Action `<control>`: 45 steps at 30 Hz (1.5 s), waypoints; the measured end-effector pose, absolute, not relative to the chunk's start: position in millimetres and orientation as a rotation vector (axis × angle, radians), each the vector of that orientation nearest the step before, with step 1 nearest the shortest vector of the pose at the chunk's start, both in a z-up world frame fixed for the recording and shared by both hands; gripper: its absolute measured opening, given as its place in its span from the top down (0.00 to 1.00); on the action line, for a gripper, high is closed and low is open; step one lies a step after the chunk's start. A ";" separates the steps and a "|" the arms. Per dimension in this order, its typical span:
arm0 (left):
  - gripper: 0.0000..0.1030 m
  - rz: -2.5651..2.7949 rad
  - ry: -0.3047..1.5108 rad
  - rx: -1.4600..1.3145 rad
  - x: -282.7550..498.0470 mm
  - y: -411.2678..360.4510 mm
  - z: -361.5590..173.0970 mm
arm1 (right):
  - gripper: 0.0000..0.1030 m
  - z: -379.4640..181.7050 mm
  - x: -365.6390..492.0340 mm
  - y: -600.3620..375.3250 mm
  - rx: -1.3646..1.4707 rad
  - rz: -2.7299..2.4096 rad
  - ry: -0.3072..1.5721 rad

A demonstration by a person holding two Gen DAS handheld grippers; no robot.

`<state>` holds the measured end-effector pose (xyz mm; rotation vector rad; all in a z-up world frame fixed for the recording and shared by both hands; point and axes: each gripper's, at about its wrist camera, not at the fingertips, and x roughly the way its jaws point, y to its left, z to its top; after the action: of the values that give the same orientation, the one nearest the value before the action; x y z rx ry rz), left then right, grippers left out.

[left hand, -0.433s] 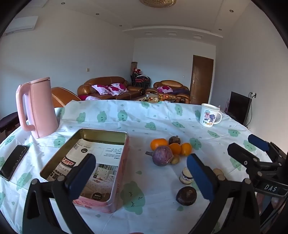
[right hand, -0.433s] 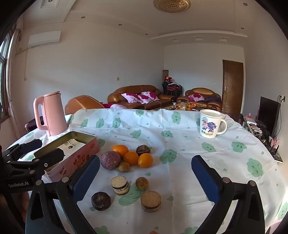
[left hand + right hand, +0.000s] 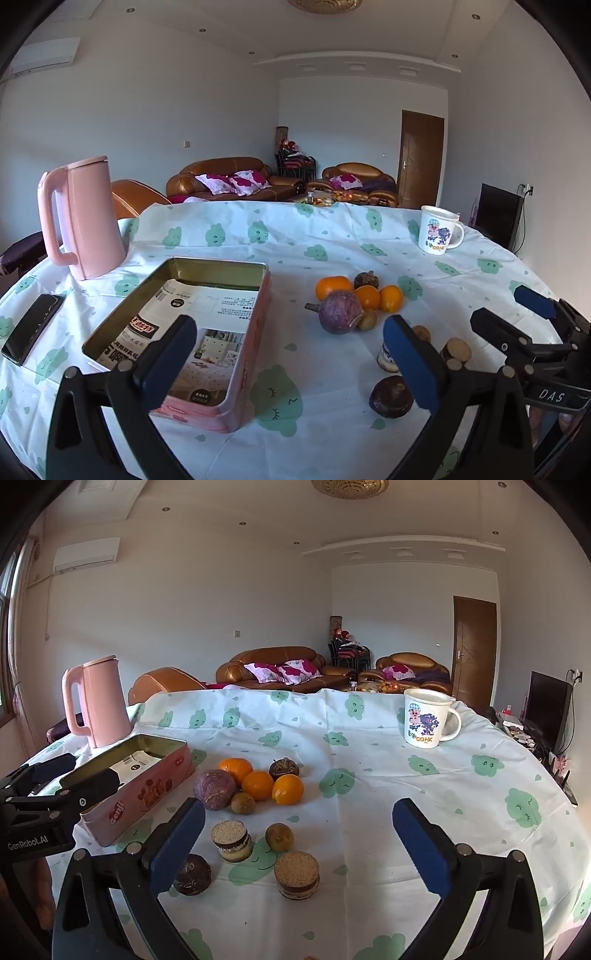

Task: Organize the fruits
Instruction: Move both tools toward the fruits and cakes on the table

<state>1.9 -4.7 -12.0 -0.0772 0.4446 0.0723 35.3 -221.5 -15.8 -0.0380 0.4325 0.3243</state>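
Three oranges (image 3: 258,777) sit bunched together on the cloth, ahead of the right tongs (image 3: 297,827) and nearer their left finger. A round purple fruit (image 3: 214,788) touches them on the left, a dark wrinkled fruit (image 3: 283,768) lies behind, a small brown one (image 3: 242,803) in front. The open pink tin (image 3: 192,332) lies under the left tongs' (image 3: 282,350) left finger

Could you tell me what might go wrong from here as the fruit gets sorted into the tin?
The oranges sit packed against the purple fruit; with the right gripper wide open, taking one could roll its neighbours. The round cakes lie among the fruit and could be taken by mistake. The pink tin may slide on the loose cloth.
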 end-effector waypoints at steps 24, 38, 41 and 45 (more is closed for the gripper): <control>0.00 0.066 0.468 -0.046 9.6 -13.0 -23.8 | 0.01 -24.3 32.8 -228.7 0.022 0.349 0.411; 0.00 0.066 0.472 -0.043 10.5 -14.5 -27.4 | 0.01 -29.1 35.6 -225.1 0.021 0.354 0.421; 0.00 0.068 0.470 -0.042 10.2 -14.9 -27.8 | 0.01 -29.6 35.6 -225.8 0.022 0.357 0.421; 0.00 0.068 0.471 -0.041 10.3 -15.2 -28.1 | 0.01 -28.6 35.7 -226.2 0.024 0.358 0.420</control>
<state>10.3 -15.2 -28.1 -0.0412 0.4710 0.0677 35.7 -226.2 -28.6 0.0240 0.4203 0.3580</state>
